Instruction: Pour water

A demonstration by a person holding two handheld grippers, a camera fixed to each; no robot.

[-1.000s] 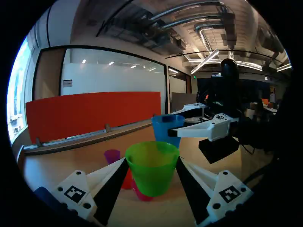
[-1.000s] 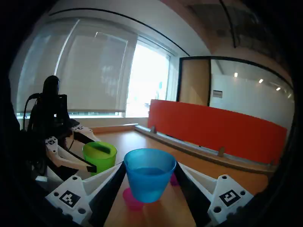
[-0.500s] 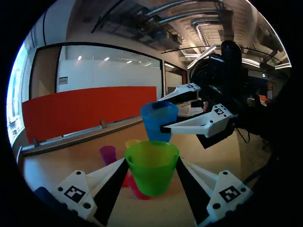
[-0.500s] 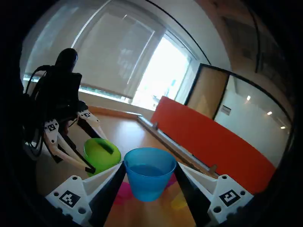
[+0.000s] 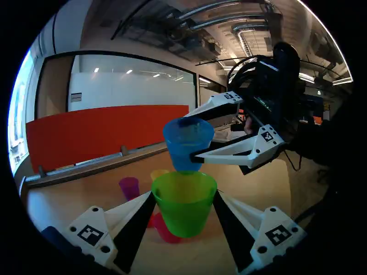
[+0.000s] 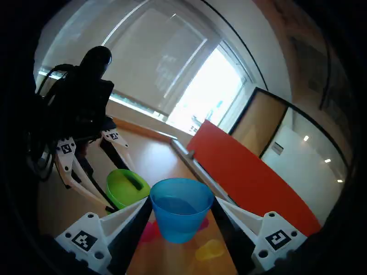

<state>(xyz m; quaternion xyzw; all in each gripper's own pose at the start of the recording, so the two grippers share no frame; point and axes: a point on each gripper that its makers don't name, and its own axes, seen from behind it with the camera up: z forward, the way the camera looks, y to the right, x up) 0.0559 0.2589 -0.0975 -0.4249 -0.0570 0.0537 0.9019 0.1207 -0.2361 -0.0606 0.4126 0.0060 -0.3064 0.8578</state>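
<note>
So the left tool (image 5: 183, 201) has both fingers pressed on the sides of a green cup (image 5: 184, 208), which it holds upright above the desk (image 5: 69, 197). The right tool (image 5: 188, 140) is clamped the same way on a blue cup (image 5: 187, 142). In the left gripper view the blue one is up in the air just behind the green one, leaning a bit, with its base right over the green rim. In the right gripper view you can see water sitting in the blue cup, and the green one is down to its left. I can't make out any stream between them. Under the green cup there's a pink cup (image 5: 164, 228) on the desk, with a purple cup (image 5: 129, 188) and a yellow cup (image 5: 158, 174) closer to the far edge, where an orange partition (image 5: 101, 133) runs along.
</note>
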